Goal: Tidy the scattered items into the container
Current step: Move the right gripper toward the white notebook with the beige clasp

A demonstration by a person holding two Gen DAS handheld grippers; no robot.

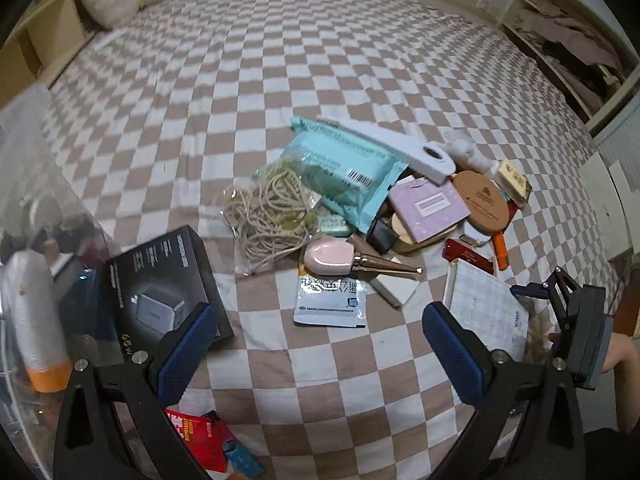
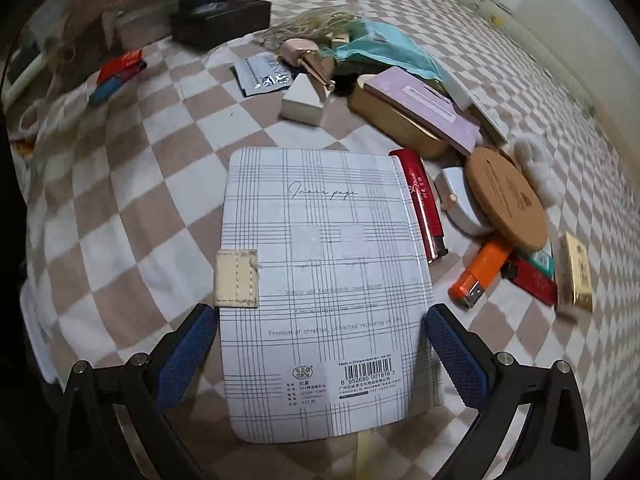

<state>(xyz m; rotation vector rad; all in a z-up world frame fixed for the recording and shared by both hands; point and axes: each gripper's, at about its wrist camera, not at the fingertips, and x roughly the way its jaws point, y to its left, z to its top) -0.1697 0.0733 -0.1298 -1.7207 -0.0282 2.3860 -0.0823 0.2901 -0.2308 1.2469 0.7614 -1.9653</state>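
Checkered bedsheet [image 1: 320, 80] carries plaid notebook [image 2: 328, 280], black box [image 1: 164, 284], cord bundle [image 1: 272, 216], white sachet [image 1: 332, 298].

L cam high over bed [image 1: 320, 80], R cam low, close on notebook [image 2: 332, 280]; both share clutter pile

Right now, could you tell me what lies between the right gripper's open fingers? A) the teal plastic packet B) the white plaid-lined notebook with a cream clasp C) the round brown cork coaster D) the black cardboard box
B: in the right wrist view the white plaid-lined notebook lies flat on the checked bedsheet, between the fingers of the open right gripper.
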